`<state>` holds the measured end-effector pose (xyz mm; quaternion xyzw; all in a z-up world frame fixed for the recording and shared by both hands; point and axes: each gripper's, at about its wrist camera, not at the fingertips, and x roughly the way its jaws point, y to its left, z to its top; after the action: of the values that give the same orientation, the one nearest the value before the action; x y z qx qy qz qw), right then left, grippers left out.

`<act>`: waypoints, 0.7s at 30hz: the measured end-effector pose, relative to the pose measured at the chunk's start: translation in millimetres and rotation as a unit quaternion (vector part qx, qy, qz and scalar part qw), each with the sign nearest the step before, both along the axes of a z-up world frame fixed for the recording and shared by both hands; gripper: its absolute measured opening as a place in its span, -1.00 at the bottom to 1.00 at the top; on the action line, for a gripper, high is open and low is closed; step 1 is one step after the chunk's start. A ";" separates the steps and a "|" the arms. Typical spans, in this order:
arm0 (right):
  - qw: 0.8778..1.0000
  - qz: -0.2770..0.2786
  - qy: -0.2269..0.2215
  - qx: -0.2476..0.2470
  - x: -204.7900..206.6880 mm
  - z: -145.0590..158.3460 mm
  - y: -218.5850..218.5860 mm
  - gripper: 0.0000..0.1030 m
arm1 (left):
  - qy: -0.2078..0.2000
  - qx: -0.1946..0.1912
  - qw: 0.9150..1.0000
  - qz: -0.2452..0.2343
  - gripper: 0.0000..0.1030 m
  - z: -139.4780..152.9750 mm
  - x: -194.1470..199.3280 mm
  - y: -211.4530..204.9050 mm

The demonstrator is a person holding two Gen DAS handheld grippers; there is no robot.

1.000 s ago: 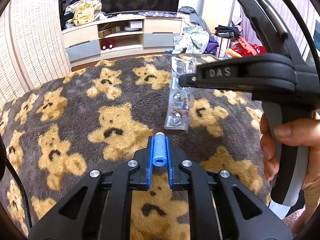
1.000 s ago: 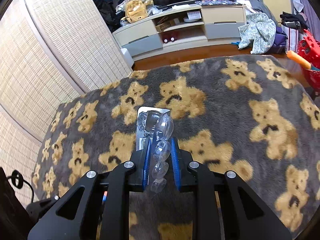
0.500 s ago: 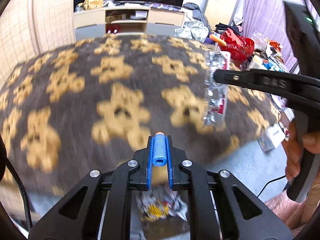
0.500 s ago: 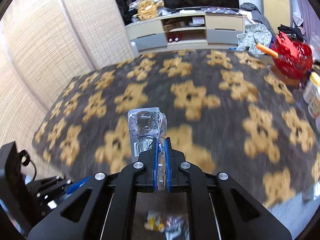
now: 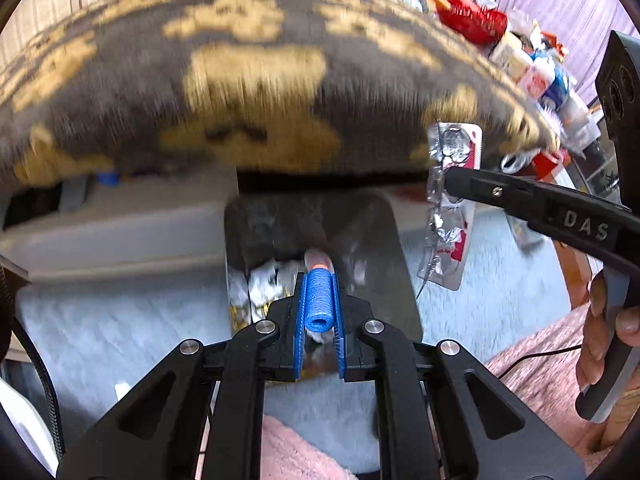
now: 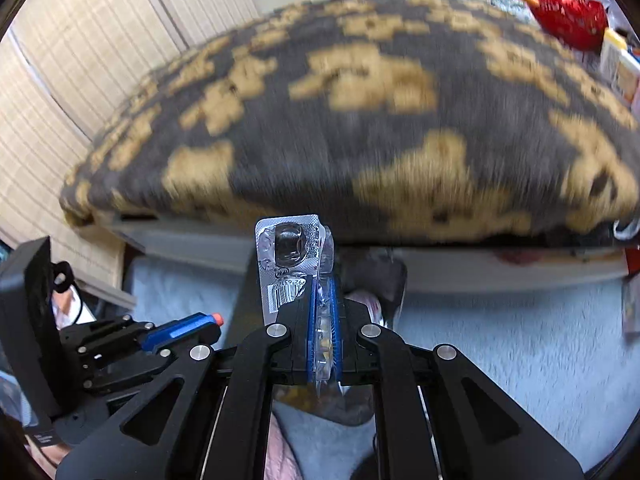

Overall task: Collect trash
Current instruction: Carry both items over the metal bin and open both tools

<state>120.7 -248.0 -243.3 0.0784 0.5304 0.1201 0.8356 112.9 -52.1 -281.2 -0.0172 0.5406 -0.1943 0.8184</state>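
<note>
My left gripper is shut on a blue foam dart with an orange tip. It hangs above an open grey trash bin that holds crumpled wrappers. My right gripper is shut on a silver blister pack, which stands up out of the jaws. In the left wrist view that pack hangs just right of the bin, with the right gripper clamped across it. In the right wrist view the left gripper with its dart sits at lower left.
A bed with a grey bear-print blanket rises right behind the bin. A pale blue rug covers the floor. Boxes and a red toy clutter the right side. A hand grips the right handle.
Both grippers have swung off the blanket, past the bed's near edge and down over the floor. The trash bin has come into view beneath them. The right jaws have pinched tighter on the pack.
</note>
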 end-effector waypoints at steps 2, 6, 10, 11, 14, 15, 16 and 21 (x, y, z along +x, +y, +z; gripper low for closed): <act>1.000 -0.003 0.019 0.000 -1.3 -18.3 1.6 -0.84 | 0.013 -0.001 1.000 -0.004 -0.79 -13.2 -2.4 -1.8; 0.999 -0.010 0.046 -0.005 3.5 -38.9 3.1 -0.78 | 0.033 0.000 0.999 -0.011 -0.79 -29.9 0.7 -4.8; 0.998 -0.015 0.057 -0.007 9.1 -44.8 2.1 -0.76 | 0.039 -0.001 0.999 -0.005 -0.53 -35.3 6.2 -2.5; 0.998 -0.017 0.060 -0.005 9.9 -46.1 2.4 -0.70 | 0.040 -0.002 0.999 -0.004 -0.48 -36.2 6.3 -1.7; 0.998 -0.020 0.062 -0.001 12.2 -45.8 0.5 -0.30 | 0.036 -0.005 0.999 0.000 -0.36 -33.7 9.4 2.0; 0.998 -0.021 0.061 -0.004 12.5 -45.8 0.4 -0.30 | 0.035 -0.006 0.999 0.002 -0.35 -32.1 10.3 3.9; 0.998 -0.022 0.061 -0.005 13.6 -46.0 -0.1 -0.22 | 0.033 -0.006 0.999 0.005 -0.29 -30.6 11.9 5.4; 0.998 -0.029 0.044 -0.018 13.2 -35.6 -9.1 0.62 | 0.013 -0.004 1.000 0.017 0.19 -15.1 14.9 10.2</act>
<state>133.9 -257.1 -278.9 0.0837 0.5661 0.0822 0.8159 127.8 -41.9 -296.3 -0.0321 0.5505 -0.1820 0.8141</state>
